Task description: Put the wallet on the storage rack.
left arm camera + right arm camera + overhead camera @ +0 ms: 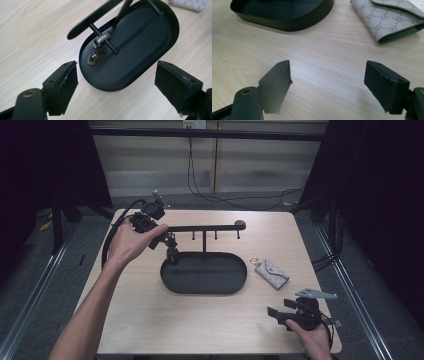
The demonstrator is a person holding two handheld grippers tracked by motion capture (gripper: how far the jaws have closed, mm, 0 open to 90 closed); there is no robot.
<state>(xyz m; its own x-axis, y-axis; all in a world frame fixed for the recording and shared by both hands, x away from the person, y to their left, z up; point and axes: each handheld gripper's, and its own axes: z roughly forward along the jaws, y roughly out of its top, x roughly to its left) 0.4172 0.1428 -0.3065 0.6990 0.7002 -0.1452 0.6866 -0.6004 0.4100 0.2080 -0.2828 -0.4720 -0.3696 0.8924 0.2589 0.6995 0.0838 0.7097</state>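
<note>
Item: my left gripper (116, 75), jaws spread wide, holding nothing, poised over the left end of the black oval tray (150, 32). A metal clasp (98, 48) hangs from the stand's peg there. My right gripper (328, 82), equally wide, empty, near the patterned key pouch (387, 17).

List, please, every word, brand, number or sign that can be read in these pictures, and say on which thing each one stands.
No word or number can be read with certainty.
Grey key pouch: a repeated monogram in a diamond grid, perhaps paired letters, too small to read for sure.
Black tray with its hook stand: no marking.
Metal clip hanging on a hook: no legible marking.
Left gripper and right gripper, both open: no label.
</note>
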